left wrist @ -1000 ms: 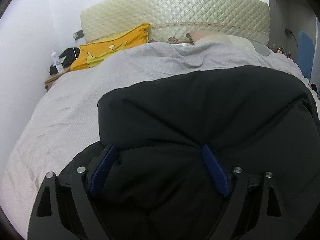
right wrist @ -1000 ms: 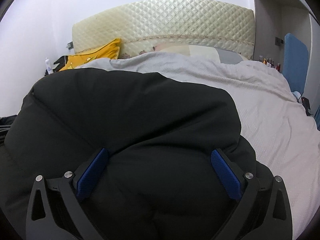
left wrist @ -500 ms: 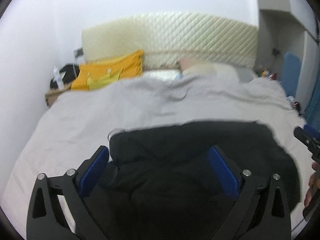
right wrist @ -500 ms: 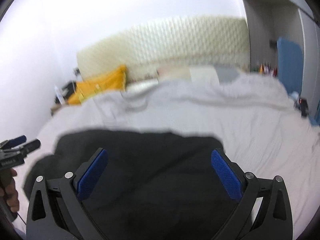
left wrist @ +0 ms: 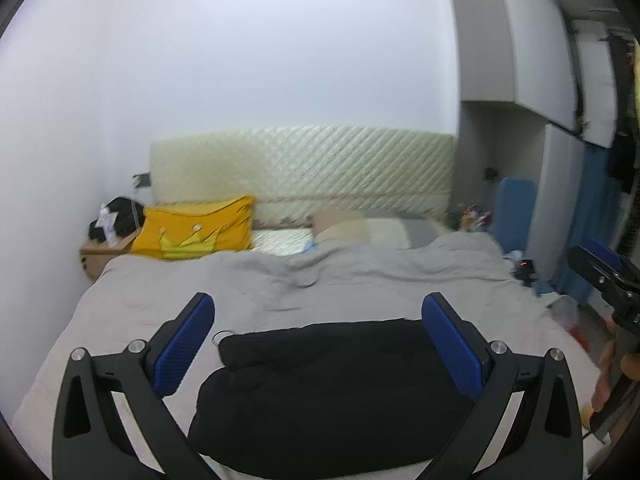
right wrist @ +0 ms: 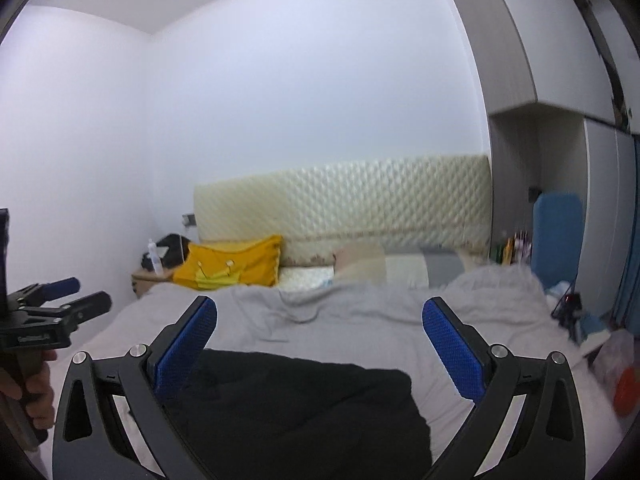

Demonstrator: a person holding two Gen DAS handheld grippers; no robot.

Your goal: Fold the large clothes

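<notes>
A black padded garment lies folded in a thick bundle on the near part of the grey bed cover; it also shows in the right wrist view. My left gripper is open and empty, raised above the bundle. My right gripper is open and empty, also above it. Each gripper shows at the edge of the other's view: the right one and the left one.
A quilted cream headboard and a yellow pillow are at the far end. A bedside table with dark items stands far left. A blue panel and a wardrobe are on the right.
Both grippers opened wider and lifted up and back from the black garment. The garment, earlier filling both views, now lies as a bundle on the bed below.
</notes>
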